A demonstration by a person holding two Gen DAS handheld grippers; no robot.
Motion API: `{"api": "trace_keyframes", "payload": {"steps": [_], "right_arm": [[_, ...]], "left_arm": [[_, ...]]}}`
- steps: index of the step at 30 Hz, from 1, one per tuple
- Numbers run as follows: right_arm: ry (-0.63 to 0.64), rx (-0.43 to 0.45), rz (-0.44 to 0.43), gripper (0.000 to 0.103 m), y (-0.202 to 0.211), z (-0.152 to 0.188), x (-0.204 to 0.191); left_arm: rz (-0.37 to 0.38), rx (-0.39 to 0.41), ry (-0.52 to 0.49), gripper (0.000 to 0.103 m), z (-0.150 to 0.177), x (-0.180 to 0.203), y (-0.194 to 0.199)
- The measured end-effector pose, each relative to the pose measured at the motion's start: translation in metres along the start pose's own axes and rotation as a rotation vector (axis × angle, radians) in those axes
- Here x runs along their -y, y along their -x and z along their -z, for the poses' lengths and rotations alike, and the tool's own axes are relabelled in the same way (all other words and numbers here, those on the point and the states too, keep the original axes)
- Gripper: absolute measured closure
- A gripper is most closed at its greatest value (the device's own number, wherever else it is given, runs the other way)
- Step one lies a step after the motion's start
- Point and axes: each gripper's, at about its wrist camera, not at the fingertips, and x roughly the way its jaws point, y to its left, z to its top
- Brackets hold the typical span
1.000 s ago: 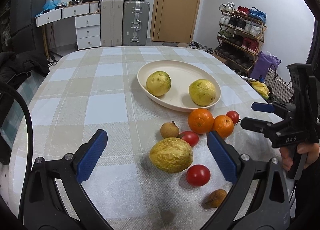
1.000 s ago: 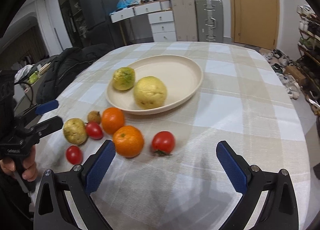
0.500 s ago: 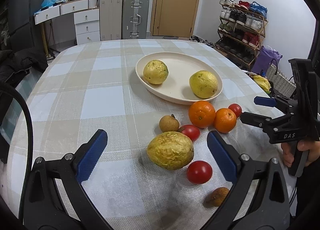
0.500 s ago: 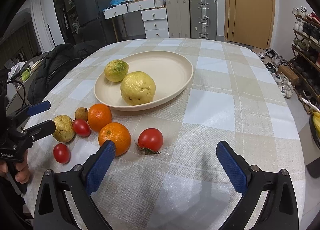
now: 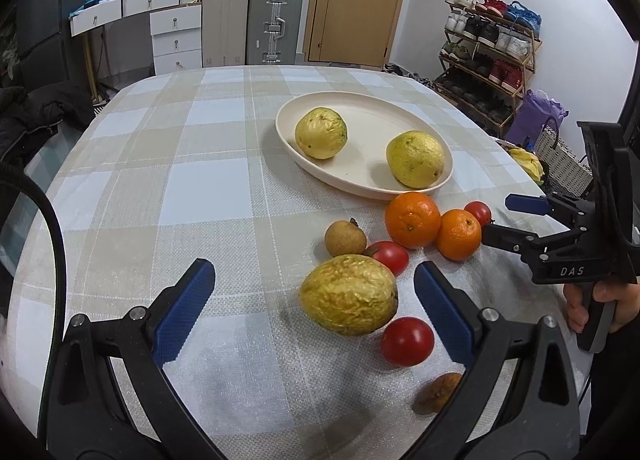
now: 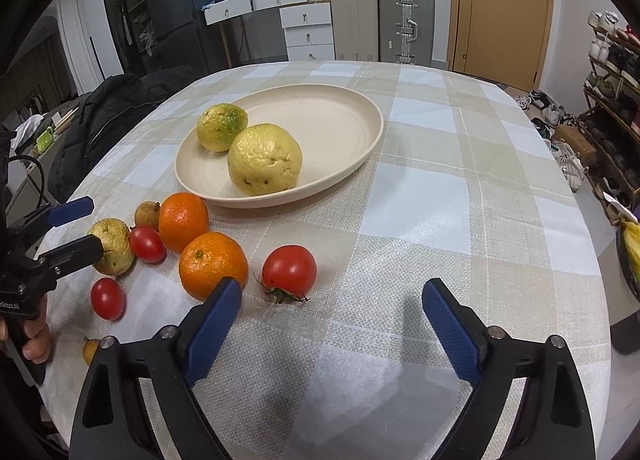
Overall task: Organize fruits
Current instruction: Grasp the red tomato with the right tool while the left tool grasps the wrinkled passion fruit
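A cream plate (image 5: 368,127) (image 6: 328,123) holds two yellow guavas (image 5: 321,133) (image 6: 265,165). In front of it lie two oranges (image 5: 412,219) (image 6: 212,264), several tomatoes and small brown fruits. My left gripper (image 5: 312,280) (image 6: 94,225) is open around a large wrinkled yellow fruit (image 5: 348,294) (image 6: 114,246), pads apart from it. My right gripper (image 6: 332,292) (image 5: 498,217) is closing its jaws. A stemmed tomato (image 6: 289,270) (image 5: 478,213) sits just ahead between its fingers, untouched, nearer the left finger (image 6: 218,314).
A checked cloth (image 6: 440,219) covers the round table. A dark jacket (image 6: 112,115) lies off the table's left side. A shoe rack (image 5: 492,59), a purple bag and a basket stand to the right. Suitcases and drawers line the back wall.
The right gripper's fingers have drawn a little closer together, and the stemmed tomato now sits nearer them. The left gripper has edged toward the wrinkled yellow fruit.
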Motion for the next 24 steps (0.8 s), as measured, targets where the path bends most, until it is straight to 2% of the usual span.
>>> {"api": "trace_keyframes", "payload": {"steps": [3,8,14,18,24], "right_arm": [[0.011,-0.014,-0.007,0.023,-0.003,0.0,-0.002],[0.031,-0.016,-0.002,0.026,-0.006,-0.003,-0.005],[0.065,-0.027,0.014,0.04,-0.012,-0.006,-0.012],[0.085,-0.022,0.0,0.054,-0.01,-0.005,-0.017],[0.103,-0.016,-0.016,0.067,-0.007,-0.002,-0.022]], "left_arm": [[0.002,-0.004,0.005,0.004,0.0,-0.001,-0.001],[0.009,-0.012,0.003,0.004,0.0,-0.001,-0.002],[0.012,-0.018,0.009,0.004,0.0,-0.001,-0.004],[0.013,-0.019,0.012,0.004,0.001,-0.002,-0.004],[0.009,-0.02,0.01,0.004,0.001,-0.002,-0.004]]}}
